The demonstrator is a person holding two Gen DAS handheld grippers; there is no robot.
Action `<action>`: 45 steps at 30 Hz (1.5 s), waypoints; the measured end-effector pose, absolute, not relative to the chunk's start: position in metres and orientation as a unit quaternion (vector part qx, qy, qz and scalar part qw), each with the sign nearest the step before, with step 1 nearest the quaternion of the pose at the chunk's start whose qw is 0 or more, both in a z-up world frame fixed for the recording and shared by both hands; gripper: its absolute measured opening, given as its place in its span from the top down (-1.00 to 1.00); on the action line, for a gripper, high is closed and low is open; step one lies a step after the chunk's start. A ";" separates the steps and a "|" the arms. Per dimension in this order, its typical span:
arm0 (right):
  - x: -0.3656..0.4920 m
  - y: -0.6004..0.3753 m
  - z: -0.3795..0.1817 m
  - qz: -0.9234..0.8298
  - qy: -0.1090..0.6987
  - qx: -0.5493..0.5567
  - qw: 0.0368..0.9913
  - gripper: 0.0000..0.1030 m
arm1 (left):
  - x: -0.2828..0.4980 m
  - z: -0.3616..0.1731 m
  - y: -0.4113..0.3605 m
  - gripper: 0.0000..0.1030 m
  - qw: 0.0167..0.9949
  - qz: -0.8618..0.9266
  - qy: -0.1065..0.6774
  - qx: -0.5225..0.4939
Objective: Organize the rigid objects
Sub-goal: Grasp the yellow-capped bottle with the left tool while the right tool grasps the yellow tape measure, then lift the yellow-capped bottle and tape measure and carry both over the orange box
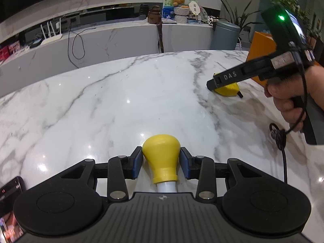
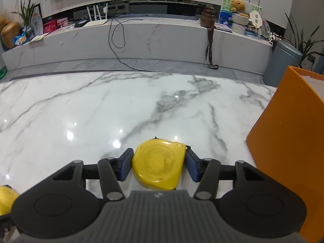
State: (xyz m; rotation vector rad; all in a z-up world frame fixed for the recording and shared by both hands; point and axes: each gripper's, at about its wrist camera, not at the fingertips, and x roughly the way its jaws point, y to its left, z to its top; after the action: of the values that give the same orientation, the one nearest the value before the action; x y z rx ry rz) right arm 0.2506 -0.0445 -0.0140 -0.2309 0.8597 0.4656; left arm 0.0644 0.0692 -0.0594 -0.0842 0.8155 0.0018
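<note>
since both grippers are already straddling their items on the marble table (image 2: pixel 81 105), the trick is closing evenly. left gripper (image 1: pixel 161 163) has its pads beside the yellow bulb (image 1: pixel 161 151), touching or just off, can't tell if it's pinching. right gripper (image 2: pixel 159 163) frames the tape measure (image 2: pixel 159 162), same doubt. squeeze at the widest part, lift straight, then probably head for the orange box (image 2: pixel 287 141).

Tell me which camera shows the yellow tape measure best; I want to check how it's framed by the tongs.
The right wrist view: the tape measure lies flat on the table, close up, between the right tongs. In the left wrist view only a small yellow part shows, far off, behind the tong.
</note>
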 end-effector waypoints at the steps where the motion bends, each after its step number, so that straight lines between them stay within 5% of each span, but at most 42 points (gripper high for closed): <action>1: 0.248 -0.044 -0.013 0.225 0.411 -0.114 0.876 -0.07 | 0.064 -0.059 0.070 0.15 0.917 0.000 0.397 -0.048; 45: 0.201 -0.146 0.111 0.213 0.329 -0.049 0.919 -0.04 | 0.046 0.007 -0.019 0.16 0.938 -0.053 0.343 0.009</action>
State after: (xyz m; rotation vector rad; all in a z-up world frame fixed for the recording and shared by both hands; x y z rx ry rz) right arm 0.2010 -0.1465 0.1109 -0.1002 0.6770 0.4383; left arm 0.0464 -0.0188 0.0072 0.0191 0.6999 -0.1090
